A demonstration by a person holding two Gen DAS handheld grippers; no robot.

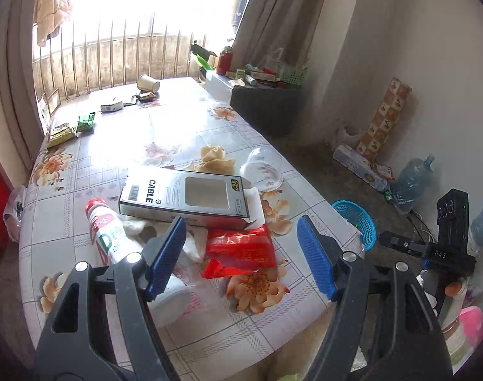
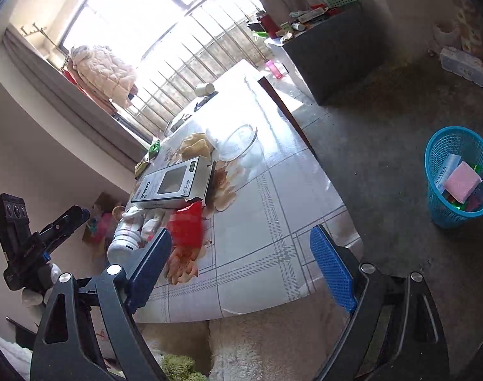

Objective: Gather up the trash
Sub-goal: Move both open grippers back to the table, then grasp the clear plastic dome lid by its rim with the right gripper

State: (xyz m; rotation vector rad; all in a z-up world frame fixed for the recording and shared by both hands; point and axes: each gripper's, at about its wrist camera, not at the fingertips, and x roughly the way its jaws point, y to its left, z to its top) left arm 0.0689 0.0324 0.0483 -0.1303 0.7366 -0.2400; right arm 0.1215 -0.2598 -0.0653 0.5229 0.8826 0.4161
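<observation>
A floral-clothed table [image 1: 165, 133] carries the trash. A red wrapper [image 1: 241, 250], a white bottle with a red cap [image 1: 111, 238] and a white "CABLE" box [image 1: 184, 197] lie near its front edge. My left gripper [image 1: 241, 260] hovers above them, open, with nothing between its blue pads. In the right wrist view, my right gripper [image 2: 241, 270] is open and empty over the table's near corner [image 2: 257, 270]. A blue basket [image 2: 460, 174] with trash inside stands on the floor to the right.
Farther back lie crumpled paper [image 1: 216, 158], a clear plastic lid [image 1: 263, 168], green snack packets [image 1: 85, 122] and a tipped paper cup [image 1: 147, 83]. A dark cabinet [image 1: 266, 108] with clutter stands by the curtain. A water jug [image 1: 412, 181] sits against the wall.
</observation>
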